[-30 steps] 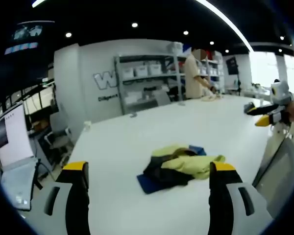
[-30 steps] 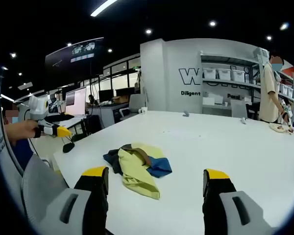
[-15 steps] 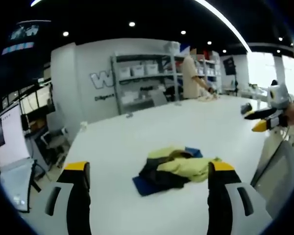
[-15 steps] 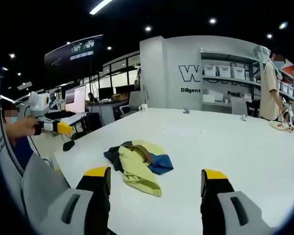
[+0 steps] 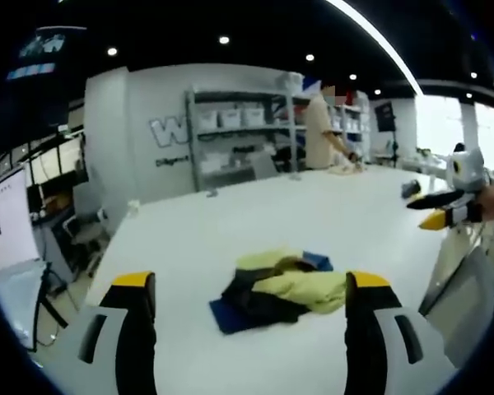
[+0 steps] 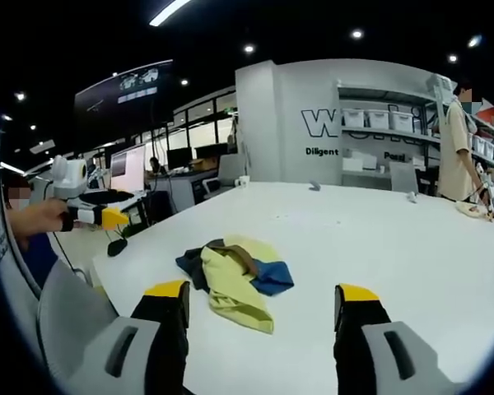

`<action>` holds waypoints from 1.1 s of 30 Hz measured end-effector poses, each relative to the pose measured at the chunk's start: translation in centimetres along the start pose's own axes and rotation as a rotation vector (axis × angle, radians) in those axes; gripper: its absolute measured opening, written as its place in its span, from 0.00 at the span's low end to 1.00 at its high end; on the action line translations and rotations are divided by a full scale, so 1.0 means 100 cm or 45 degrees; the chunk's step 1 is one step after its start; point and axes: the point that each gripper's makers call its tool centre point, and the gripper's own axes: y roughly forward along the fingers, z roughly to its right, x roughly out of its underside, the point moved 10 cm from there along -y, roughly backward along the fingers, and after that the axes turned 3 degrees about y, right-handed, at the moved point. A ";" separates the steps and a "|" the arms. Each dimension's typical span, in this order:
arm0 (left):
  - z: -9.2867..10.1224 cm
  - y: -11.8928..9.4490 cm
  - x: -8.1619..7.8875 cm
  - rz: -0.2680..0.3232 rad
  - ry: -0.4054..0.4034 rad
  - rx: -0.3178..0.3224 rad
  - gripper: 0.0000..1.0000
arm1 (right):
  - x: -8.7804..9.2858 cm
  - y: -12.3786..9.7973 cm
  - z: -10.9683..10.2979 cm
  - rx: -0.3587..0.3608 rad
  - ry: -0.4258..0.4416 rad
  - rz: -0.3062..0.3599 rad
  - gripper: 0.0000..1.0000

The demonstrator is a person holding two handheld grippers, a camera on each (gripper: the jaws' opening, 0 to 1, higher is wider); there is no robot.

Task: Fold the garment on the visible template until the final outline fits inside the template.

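Left gripper view is showing both grippers released above the crumpled garment [image 5: 280,284] on the surface [image 5: 230,222]; spreading it flat should precede folding.

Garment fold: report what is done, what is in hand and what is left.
Done: nothing visible. The garment lies crumpled in a yellow, dark and blue heap on the white table, and no template can be made out. In hand: nothing; the left hand-held gripper and right hand-held gripper are open, off the cloth. Left: flattening and every fold.
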 end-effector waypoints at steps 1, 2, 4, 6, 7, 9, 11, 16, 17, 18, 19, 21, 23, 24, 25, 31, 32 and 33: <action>0.001 0.002 0.002 -0.008 -0.013 0.009 0.90 | 0.001 0.001 0.001 0.003 -0.001 -0.003 0.69; 0.002 0.002 0.004 -0.013 -0.027 0.020 0.90 | 0.002 0.002 0.002 0.013 -0.001 -0.011 0.70; 0.006 0.003 0.004 -0.016 -0.040 0.027 0.90 | 0.005 0.004 0.005 0.024 -0.001 -0.034 0.71; 0.007 0.003 0.006 -0.030 -0.045 0.026 0.90 | 0.006 0.004 0.006 0.020 0.008 -0.041 0.71; 0.008 0.003 0.006 -0.039 -0.050 0.028 0.89 | 0.006 0.004 0.005 0.018 0.008 -0.039 0.70; 0.008 0.004 0.009 -0.046 -0.052 0.033 0.89 | 0.005 0.005 0.005 0.015 0.007 -0.038 0.70; 0.009 0.004 0.010 -0.054 -0.053 0.046 0.89 | 0.004 0.006 0.005 0.014 0.007 -0.040 0.70; 0.008 0.003 0.010 -0.075 -0.057 0.066 0.88 | -0.001 0.007 0.002 0.014 0.009 -0.014 0.69; 0.007 0.003 0.010 -0.088 -0.055 0.067 0.87 | -0.002 0.007 0.002 0.016 0.009 -0.006 0.69; 0.007 0.003 0.010 -0.088 -0.053 0.066 0.87 | -0.003 0.007 0.002 0.016 0.008 0.000 0.68; 0.007 0.002 0.011 -0.087 -0.047 0.061 0.87 | -0.003 0.008 0.002 0.012 0.009 0.001 0.68; 0.003 0.002 0.014 -0.088 -0.062 0.059 0.86 | -0.002 0.010 0.000 -0.006 0.013 -0.019 0.68; 0.001 0.003 0.018 -0.095 -0.072 0.061 0.85 | -0.001 0.012 0.000 -0.010 0.000 -0.032 0.68; 0.000 0.003 0.019 -0.101 -0.072 0.064 0.85 | 0.000 0.013 0.000 -0.012 -0.005 -0.039 0.68; 0.000 0.004 0.021 -0.109 -0.072 0.068 0.85 | 0.000 0.014 0.001 -0.012 -0.005 -0.045 0.68; -0.004 0.009 0.023 -0.106 -0.096 0.135 0.82 | 0.000 0.020 0.005 -0.054 0.104 -0.007 0.64; -0.005 0.011 0.024 -0.116 -0.092 0.137 0.82 | 0.000 0.021 0.004 -0.055 0.106 -0.007 0.63; -0.006 0.013 0.024 -0.128 -0.083 0.133 0.81 | 0.000 0.023 0.005 -0.053 0.107 -0.007 0.63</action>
